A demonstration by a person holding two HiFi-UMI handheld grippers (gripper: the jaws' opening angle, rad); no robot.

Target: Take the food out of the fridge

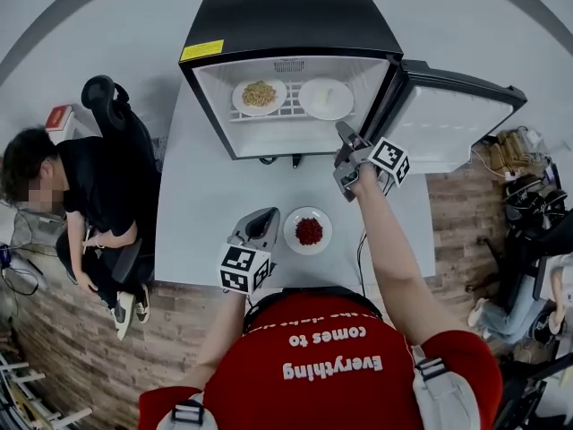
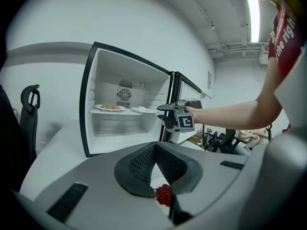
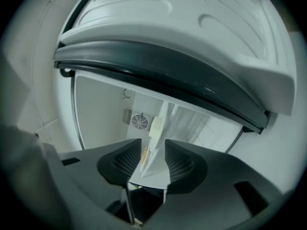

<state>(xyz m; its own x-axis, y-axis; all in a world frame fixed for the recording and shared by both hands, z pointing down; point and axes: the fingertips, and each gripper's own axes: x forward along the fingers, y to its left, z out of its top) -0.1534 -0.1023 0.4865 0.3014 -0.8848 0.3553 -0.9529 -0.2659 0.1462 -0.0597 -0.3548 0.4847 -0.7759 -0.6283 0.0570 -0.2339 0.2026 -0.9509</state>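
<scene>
The black mini fridge (image 1: 286,16) stands open on the white table (image 1: 201,213). On its shelf sit a plate of yellowish food (image 1: 259,95) and a white plate with a pale piece (image 1: 326,98). A plate of red food (image 1: 308,231) rests on the table in front. My right gripper (image 1: 345,137) is open at the lower right of the fridge mouth, nothing between its jaws; its own view looks in at the pale piece (image 3: 156,125). My left gripper (image 1: 260,225) hovers shut and empty beside the red food (image 2: 163,194).
The fridge door (image 1: 452,124) hangs open to the right, close by my right arm. A person in black (image 1: 94,191) sits at the table's left edge next to an office chair (image 1: 107,97). Cables and gear (image 1: 524,195) crowd the floor at right.
</scene>
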